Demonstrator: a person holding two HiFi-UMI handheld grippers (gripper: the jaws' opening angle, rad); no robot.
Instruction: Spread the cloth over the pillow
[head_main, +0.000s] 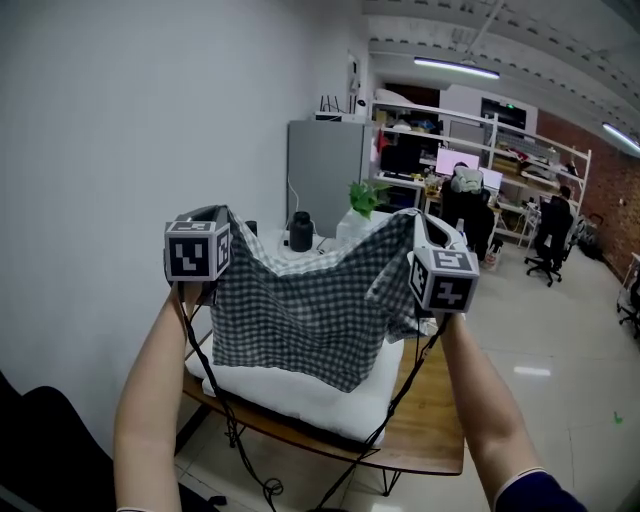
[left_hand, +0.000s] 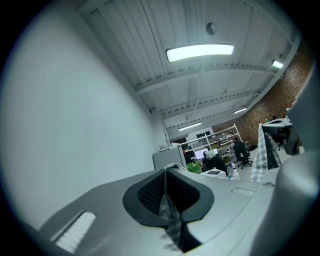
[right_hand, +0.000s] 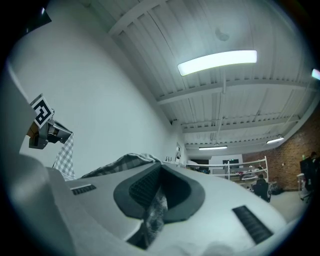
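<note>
Now L gripper (head_main: 218, 216) & R gripper (head_main: 421, 222) both clenched on cloth (head_main: 310, 300) corners, pillow (head_main: 310, 398) at its 6 o'clock.

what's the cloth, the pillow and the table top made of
The cloth: thin woven fabric, dark-and-white check, matte; it hangs in soft folds, maybe cotton. The pillow: white fabric cover over soft filling, judging by its puffy rounded edges. The table top: looks like wood or wood laminate, light brown with a slight sheen.
</note>
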